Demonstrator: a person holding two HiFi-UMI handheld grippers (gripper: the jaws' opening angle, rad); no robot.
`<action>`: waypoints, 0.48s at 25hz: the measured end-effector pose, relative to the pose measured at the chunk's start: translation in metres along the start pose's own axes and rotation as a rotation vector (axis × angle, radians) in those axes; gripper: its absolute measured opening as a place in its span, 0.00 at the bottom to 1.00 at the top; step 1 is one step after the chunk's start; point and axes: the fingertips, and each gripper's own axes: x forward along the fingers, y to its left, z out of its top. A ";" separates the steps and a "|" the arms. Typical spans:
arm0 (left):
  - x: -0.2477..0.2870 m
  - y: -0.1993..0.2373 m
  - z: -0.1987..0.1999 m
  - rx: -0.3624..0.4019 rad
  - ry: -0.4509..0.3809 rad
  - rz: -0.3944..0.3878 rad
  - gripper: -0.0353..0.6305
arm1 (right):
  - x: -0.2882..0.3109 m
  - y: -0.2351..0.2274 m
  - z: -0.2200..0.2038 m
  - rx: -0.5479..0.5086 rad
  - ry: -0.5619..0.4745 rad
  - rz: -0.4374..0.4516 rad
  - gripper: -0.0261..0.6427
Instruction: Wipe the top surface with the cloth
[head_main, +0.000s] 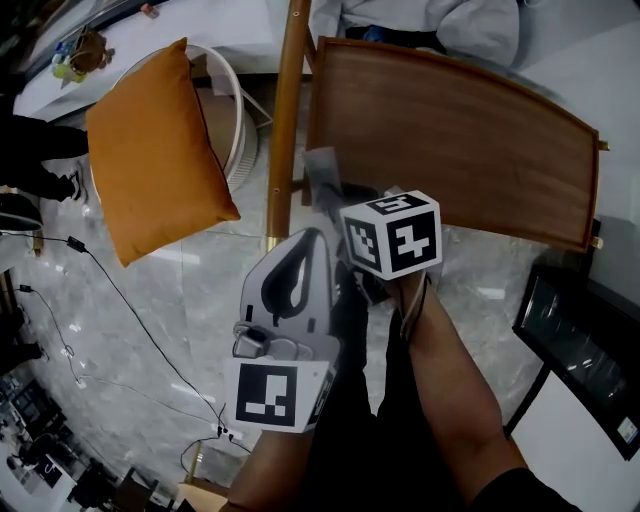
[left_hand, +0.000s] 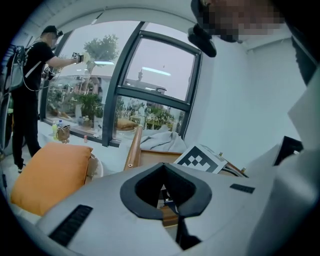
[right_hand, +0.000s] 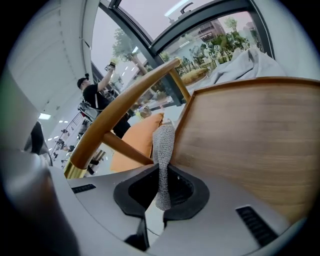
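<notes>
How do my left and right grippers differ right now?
The right gripper is shut on the grey cloth, which stands up between its fingers; the left gripper is shut with nothing in it. In the head view the right gripper reaches forward to the near edge of the wooden top, while the left sits nearer you, over the floor. Both point towards the top.
</notes>
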 end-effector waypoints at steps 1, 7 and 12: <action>0.002 0.001 -0.001 0.004 -0.001 -0.002 0.07 | 0.000 -0.004 -0.001 0.002 0.003 -0.013 0.09; 0.014 -0.015 -0.012 0.018 0.031 -0.040 0.07 | -0.013 -0.031 -0.010 0.017 0.018 -0.105 0.09; 0.035 -0.048 -0.019 0.044 0.057 -0.073 0.07 | -0.048 -0.070 -0.019 0.045 0.014 -0.172 0.09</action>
